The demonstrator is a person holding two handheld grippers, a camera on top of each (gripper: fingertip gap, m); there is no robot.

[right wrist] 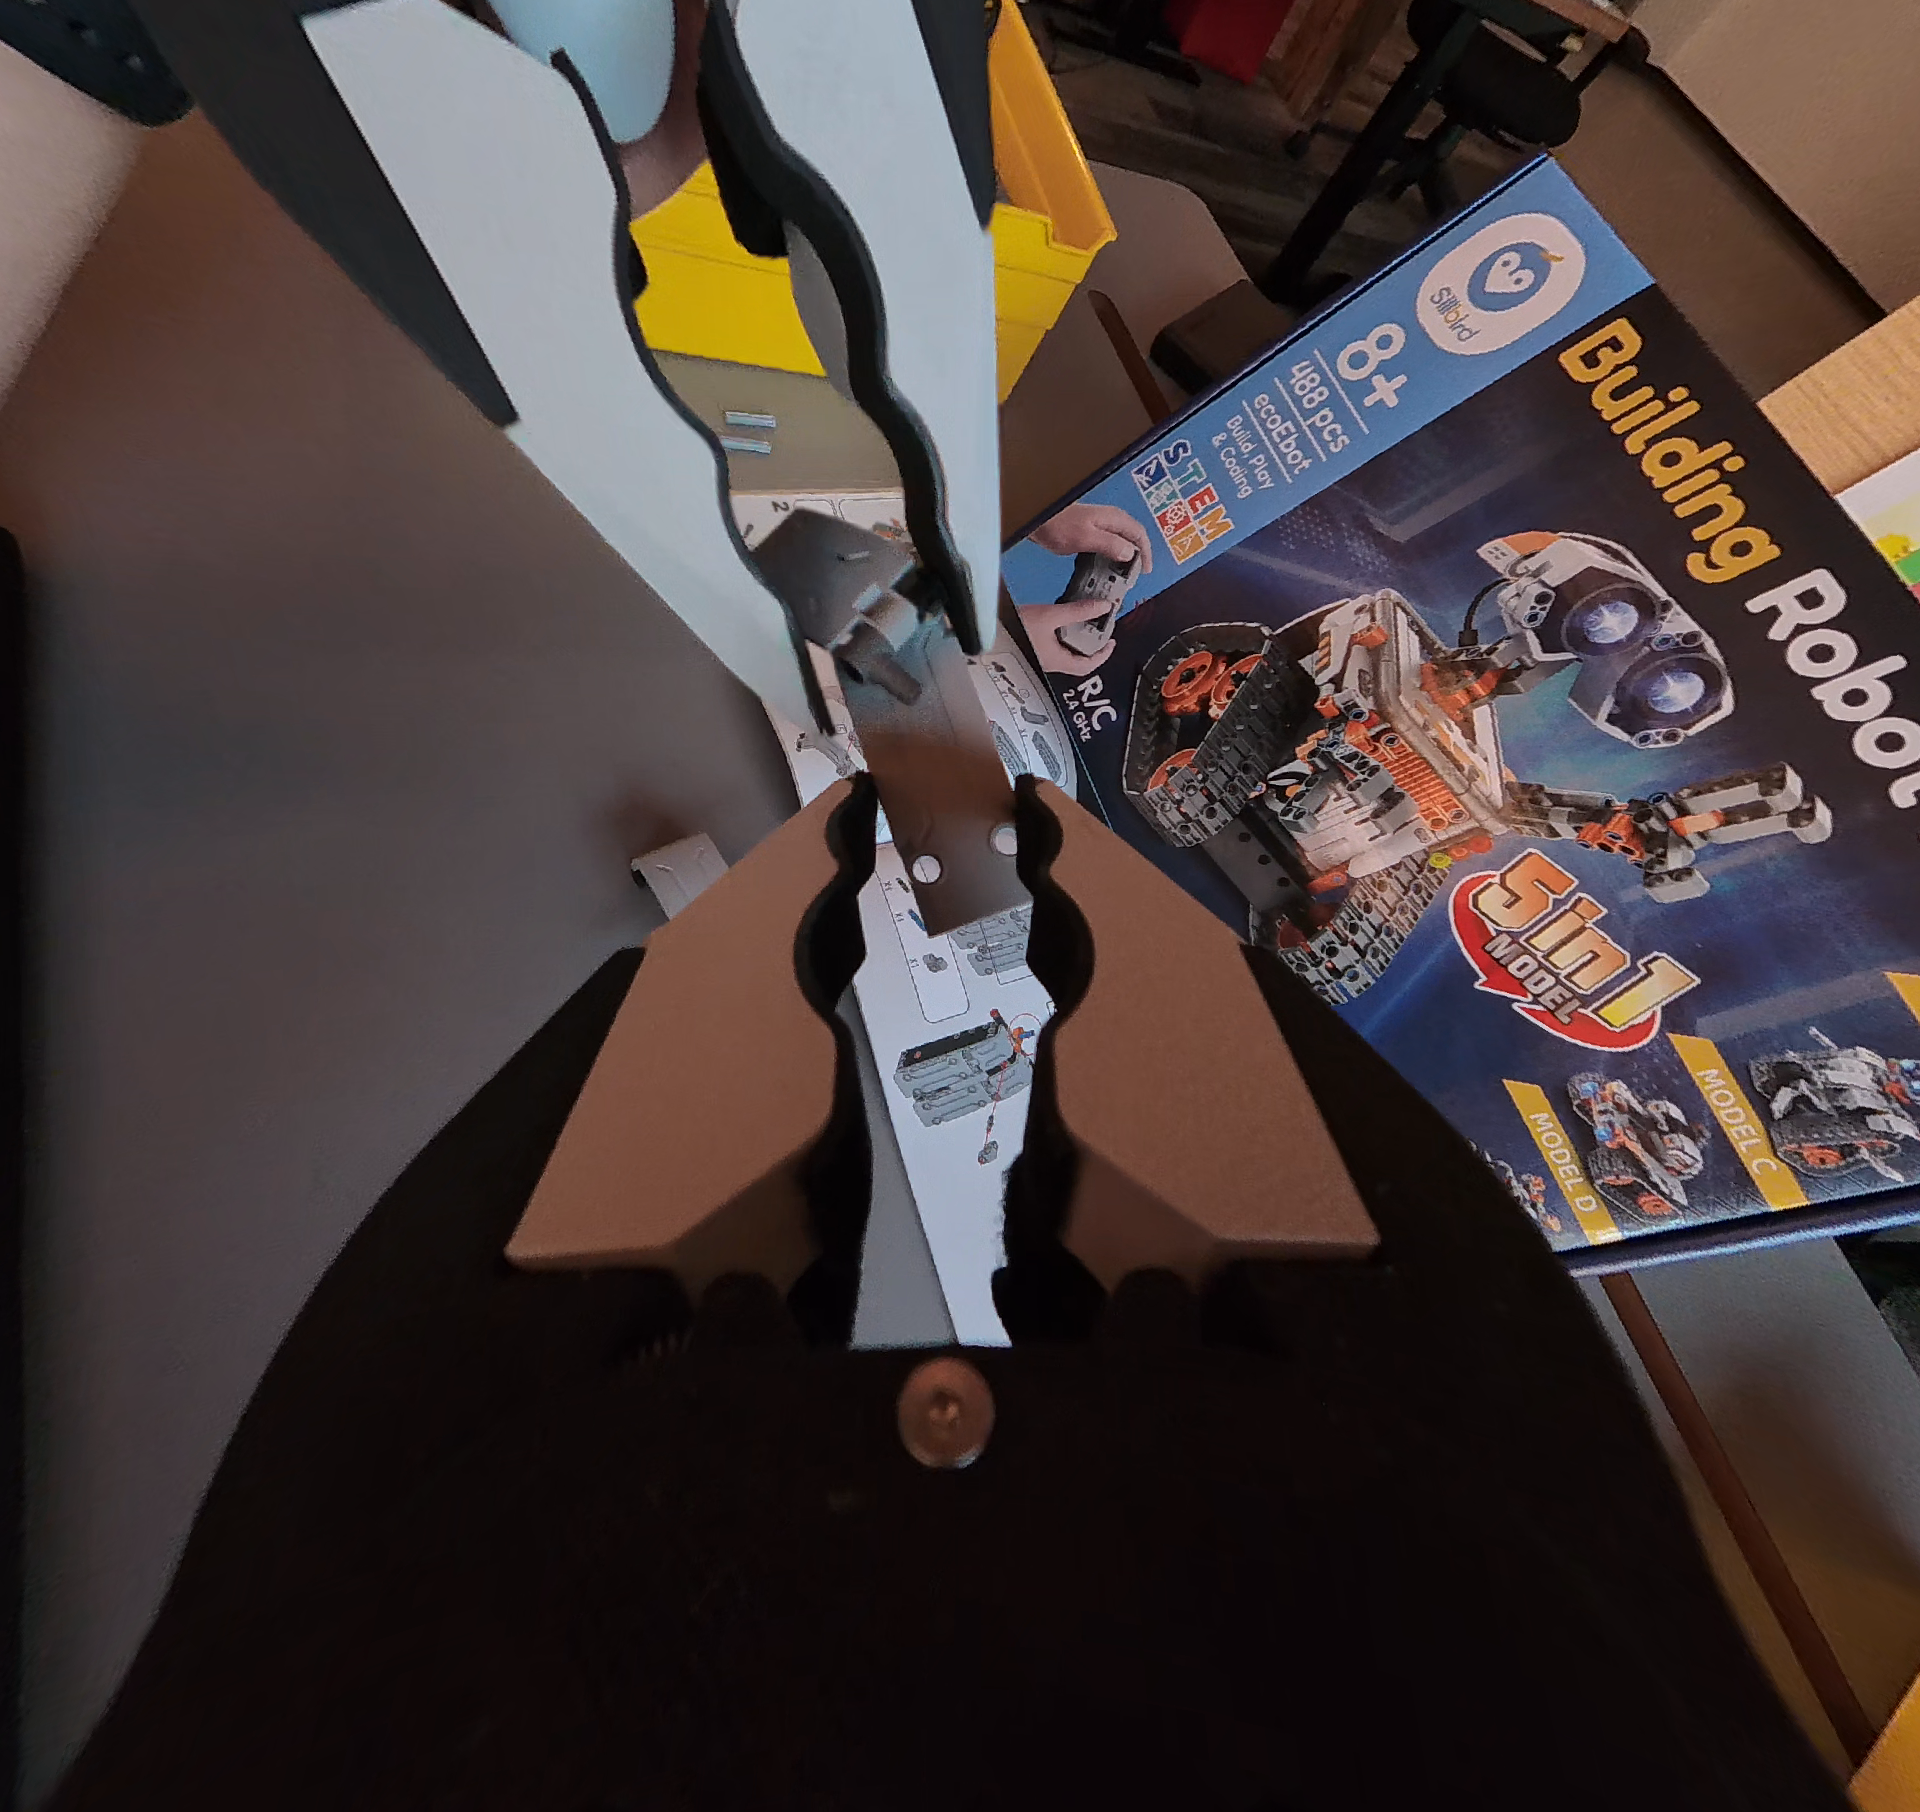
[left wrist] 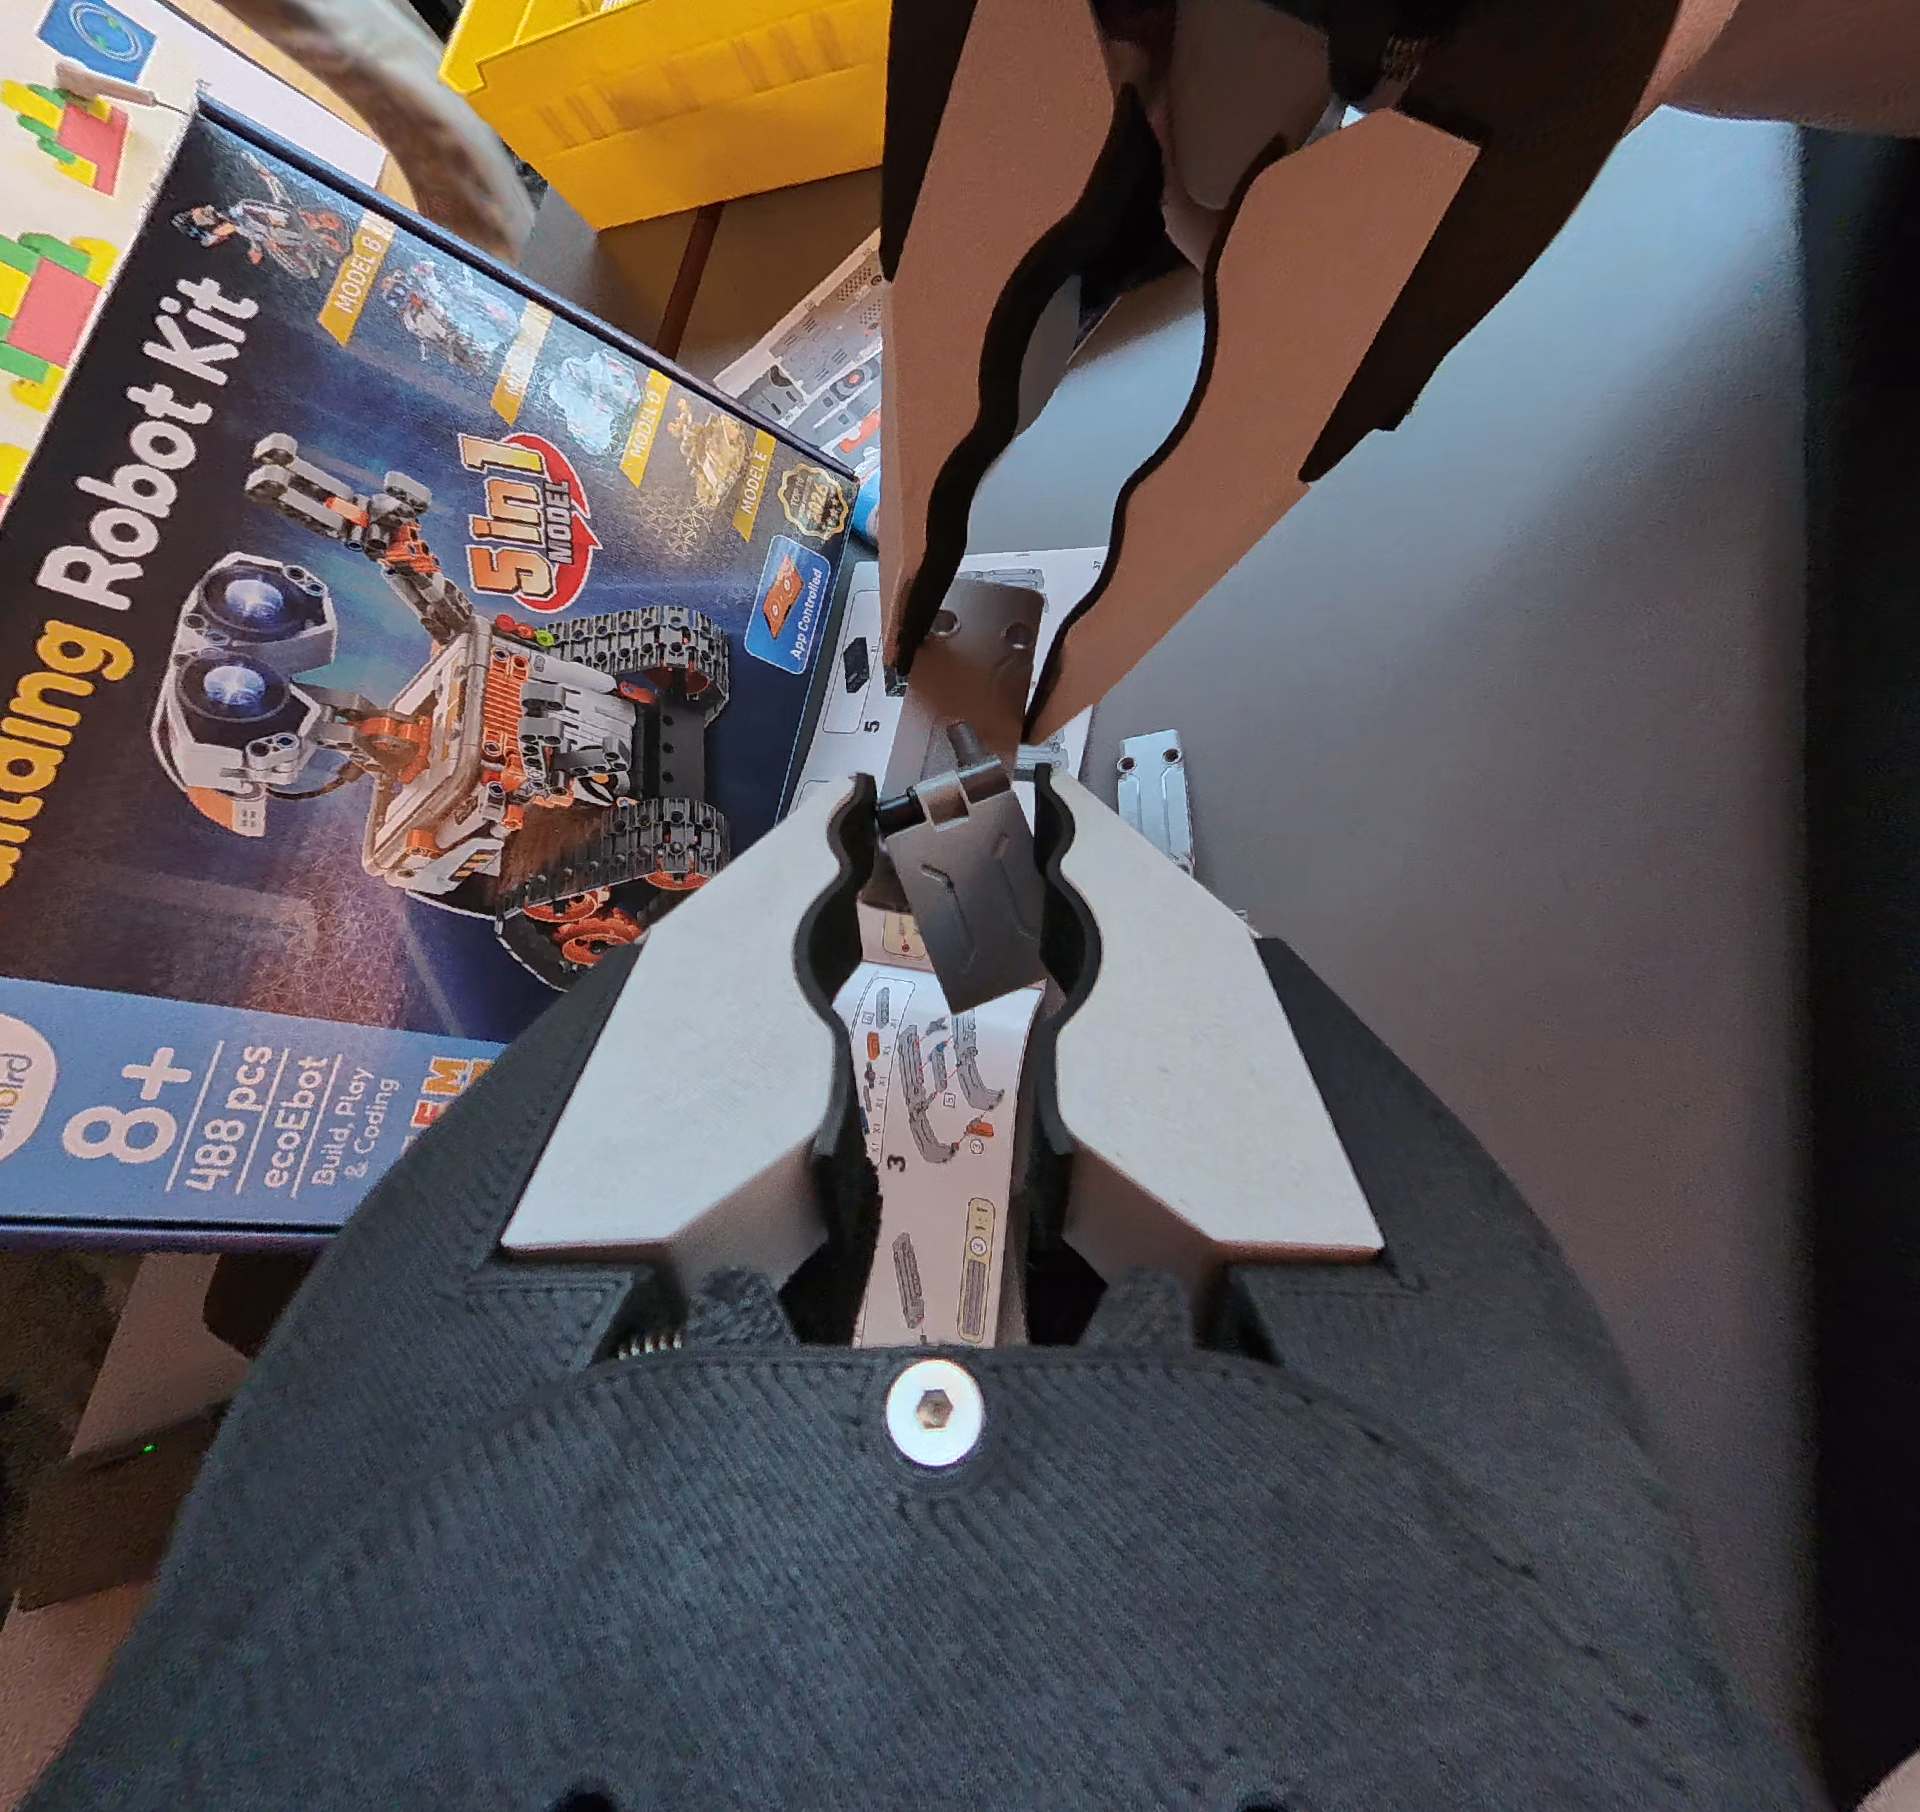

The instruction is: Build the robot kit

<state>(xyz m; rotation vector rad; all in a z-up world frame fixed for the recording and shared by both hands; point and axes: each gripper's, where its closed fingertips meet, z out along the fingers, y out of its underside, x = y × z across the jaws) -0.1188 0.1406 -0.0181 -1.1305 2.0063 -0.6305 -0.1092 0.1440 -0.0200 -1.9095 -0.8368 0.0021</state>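
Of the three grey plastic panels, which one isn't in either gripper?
The pale grey flat plastic panel lying alone on the grey table; the darker slotted panel sits clamped in the left gripper, the holed panel in the right gripper.

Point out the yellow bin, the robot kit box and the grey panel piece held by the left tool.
yellow bin [left wrist: 717, 89], left wrist view, on its front wall.
robot kit box [right wrist: 1455, 723], right wrist view, on the printed lid.
grey panel piece [left wrist: 971, 905], left wrist view, on its flat face between the left tool's fingers.
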